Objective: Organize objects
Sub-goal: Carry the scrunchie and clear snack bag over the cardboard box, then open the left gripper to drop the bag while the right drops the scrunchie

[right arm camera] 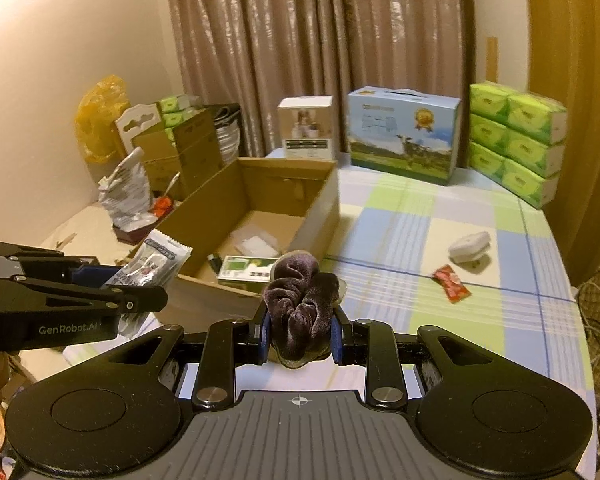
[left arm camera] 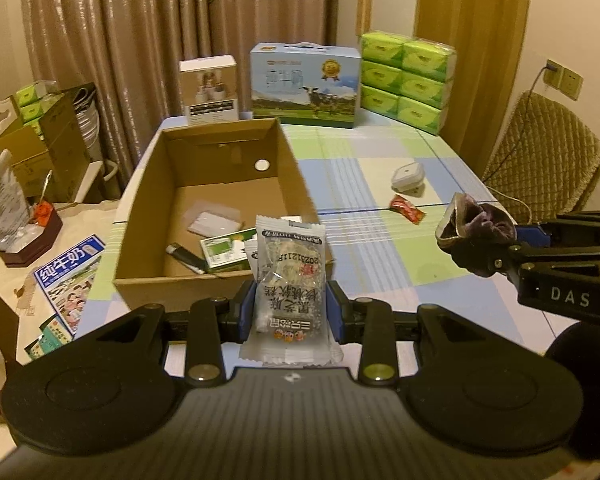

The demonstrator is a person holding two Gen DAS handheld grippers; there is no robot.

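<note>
My left gripper (left arm camera: 290, 306) is shut on a clear snack packet (left arm camera: 289, 276) with black print, held upright just in front of the near wall of the open cardboard box (left arm camera: 148, 216). The packet also shows in the right wrist view (right arm camera: 156, 264). My right gripper (right arm camera: 300, 330) is shut on a bunched dark purple sock (right arm camera: 300, 300), held above the table near the box's near right corner (right arm camera: 324, 208). The sock also shows in the left wrist view (left arm camera: 476, 236). Inside the box lie a lighter (left arm camera: 184, 256), a green-white carton (left arm camera: 224, 250) and a clear bag (left arm camera: 212, 222).
On the checked tablecloth (left arm camera: 380, 184) lie a red candy wrapper (left arm camera: 407, 209) and a small white lidded container (left arm camera: 408, 174). At the back stand a milk carton case (left arm camera: 304, 84), a white product box (left arm camera: 210, 90) and stacked green tissue packs (left arm camera: 408, 80). Clutter lies to the left.
</note>
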